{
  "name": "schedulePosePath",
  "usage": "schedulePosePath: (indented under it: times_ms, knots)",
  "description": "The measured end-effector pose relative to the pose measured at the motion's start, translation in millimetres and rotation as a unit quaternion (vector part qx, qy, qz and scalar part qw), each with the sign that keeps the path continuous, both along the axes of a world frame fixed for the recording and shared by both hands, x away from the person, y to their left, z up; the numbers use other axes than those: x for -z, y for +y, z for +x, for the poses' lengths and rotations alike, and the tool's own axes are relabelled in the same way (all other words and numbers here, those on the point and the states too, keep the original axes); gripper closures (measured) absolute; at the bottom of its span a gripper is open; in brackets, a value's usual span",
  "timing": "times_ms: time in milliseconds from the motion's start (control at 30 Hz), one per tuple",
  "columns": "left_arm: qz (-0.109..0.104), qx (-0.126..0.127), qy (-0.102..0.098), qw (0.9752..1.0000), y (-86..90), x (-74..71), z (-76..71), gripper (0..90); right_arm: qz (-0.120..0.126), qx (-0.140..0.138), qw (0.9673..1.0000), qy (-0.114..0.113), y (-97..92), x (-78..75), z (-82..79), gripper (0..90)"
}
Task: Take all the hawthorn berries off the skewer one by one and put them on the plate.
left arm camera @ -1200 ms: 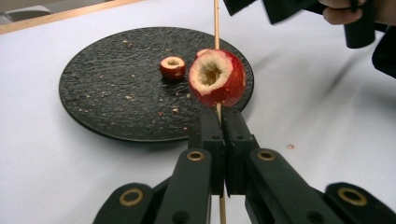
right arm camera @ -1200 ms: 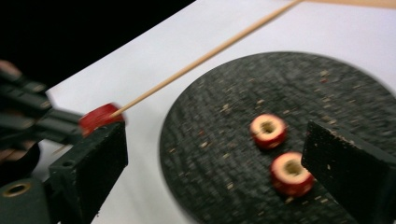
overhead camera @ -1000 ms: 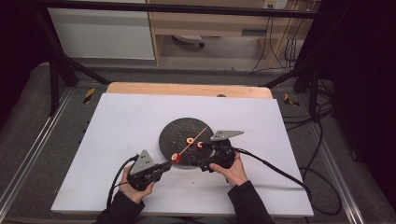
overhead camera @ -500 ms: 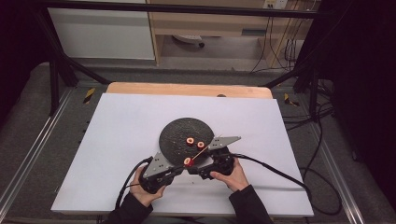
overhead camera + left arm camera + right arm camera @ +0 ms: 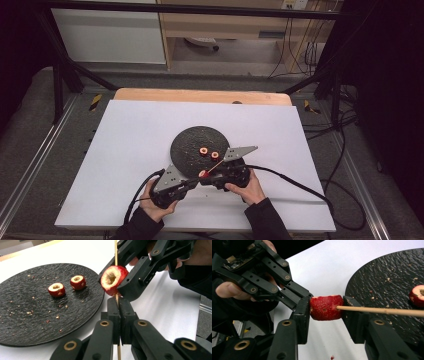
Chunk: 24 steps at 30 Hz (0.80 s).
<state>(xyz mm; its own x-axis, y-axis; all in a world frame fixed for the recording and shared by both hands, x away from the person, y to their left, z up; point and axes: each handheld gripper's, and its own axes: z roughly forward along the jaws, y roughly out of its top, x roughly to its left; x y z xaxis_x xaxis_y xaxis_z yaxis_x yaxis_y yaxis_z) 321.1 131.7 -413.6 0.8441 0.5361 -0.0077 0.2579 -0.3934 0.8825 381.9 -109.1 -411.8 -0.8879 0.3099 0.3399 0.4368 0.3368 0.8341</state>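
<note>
The right claw (image 5: 325,308) has just closed on the skewered fruit (image 5: 326,307) off the plate's (image 5: 190,150) near edge, the left claw (image 5: 117,312) pinching the skewer (image 5: 116,298), so sliding can begin.

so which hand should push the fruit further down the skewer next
Right. The right gripper has just been closing and now clamps the red cored fruit piece on the skewer, so it can slide it. The left gripper is shut on the skewer below, best kept steady.

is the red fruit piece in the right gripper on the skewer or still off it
On it. The wooden skewer passes through the red fruit piece, which the right gripper clamps; the left gripper pinches the stick.
</note>
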Motion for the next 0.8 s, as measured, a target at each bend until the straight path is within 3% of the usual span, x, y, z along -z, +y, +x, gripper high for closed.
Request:
schedulePosePath:
  times_ms: [200, 800]
  knots:
    - [0.002, -0.003, -0.003, 1.0, 5.6, -1.0, -1.5, 88.1, 0.004, 0.006, 1.0, 0.004, -2.6, -4.1, 3.5, 60.0]
    - [0.002, -0.021, -0.007, 0.9998, 29.7, -0.4, -1.3, 88.0, 0.02, 0.056, 0.9982, 0.0, -19.6, -24.8, 29.2, 60.1]
